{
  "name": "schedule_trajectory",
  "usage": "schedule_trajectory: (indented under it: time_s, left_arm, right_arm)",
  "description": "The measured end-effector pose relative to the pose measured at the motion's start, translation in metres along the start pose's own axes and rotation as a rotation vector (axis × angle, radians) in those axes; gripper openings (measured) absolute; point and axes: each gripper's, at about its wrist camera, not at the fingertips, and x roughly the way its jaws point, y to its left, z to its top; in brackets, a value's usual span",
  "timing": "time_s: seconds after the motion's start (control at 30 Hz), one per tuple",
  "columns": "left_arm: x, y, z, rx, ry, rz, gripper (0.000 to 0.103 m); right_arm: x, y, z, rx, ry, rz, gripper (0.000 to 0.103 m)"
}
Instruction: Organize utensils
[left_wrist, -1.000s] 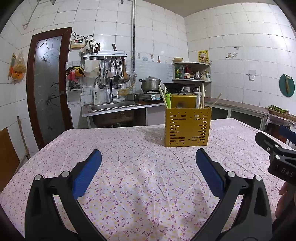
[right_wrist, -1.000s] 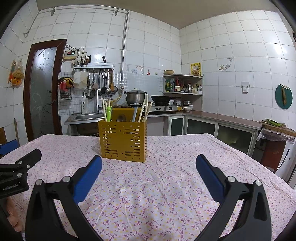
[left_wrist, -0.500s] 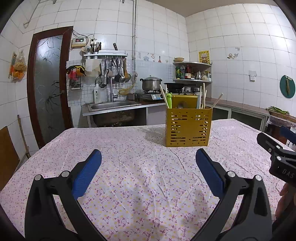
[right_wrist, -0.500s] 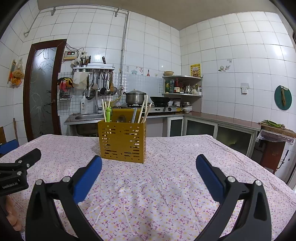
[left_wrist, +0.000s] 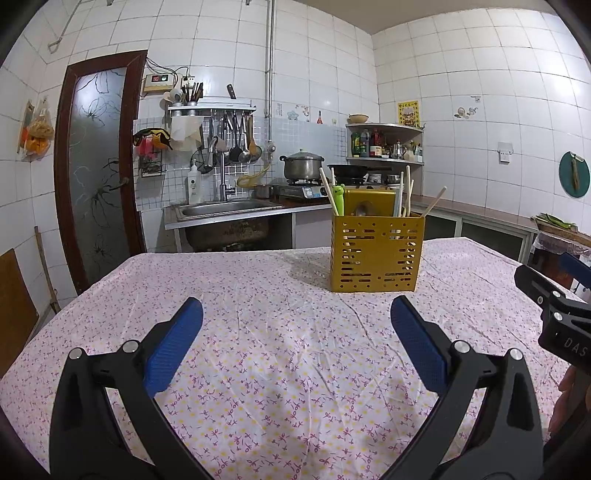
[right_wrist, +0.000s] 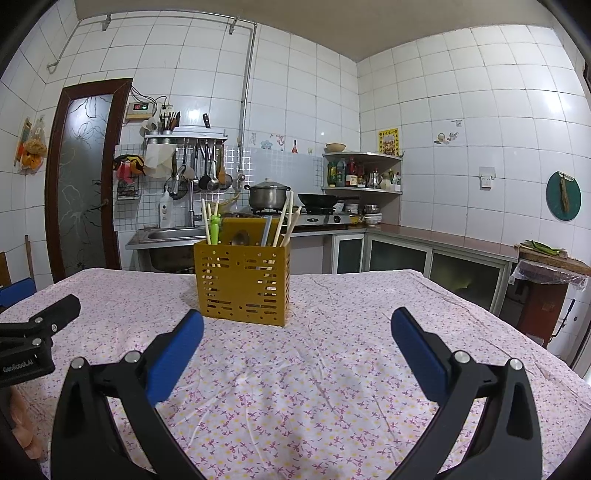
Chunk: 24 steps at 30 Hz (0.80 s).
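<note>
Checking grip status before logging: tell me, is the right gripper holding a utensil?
No, the right gripper is open with only the flowered tablecloth between its blue pads.

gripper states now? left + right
Left gripper: open, holding nothing.
Right gripper: open, holding nothing.

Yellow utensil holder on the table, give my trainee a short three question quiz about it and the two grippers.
1. True or false: the left gripper is shut on a chopstick.
2. Where does the yellow utensil holder stand? A) in the sink B) on the floral tablecloth C) on the stove
3. Fill in: the green utensil stands upright ____ the holder.

Key: 1 false, both it and the right gripper are open and empty. 2 B. 3 inside.
</note>
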Motion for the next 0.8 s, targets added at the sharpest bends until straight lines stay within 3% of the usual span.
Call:
schedule_trajectory:
  time_s: [0.8]
  left_arm:
    - [0.0011,0.0014,-0.001,0.0,0.001,0.0,0.098]
  right_arm:
    - [0.0003,0.0017,0.0007,-0.003,-0.001,-0.006,0.099]
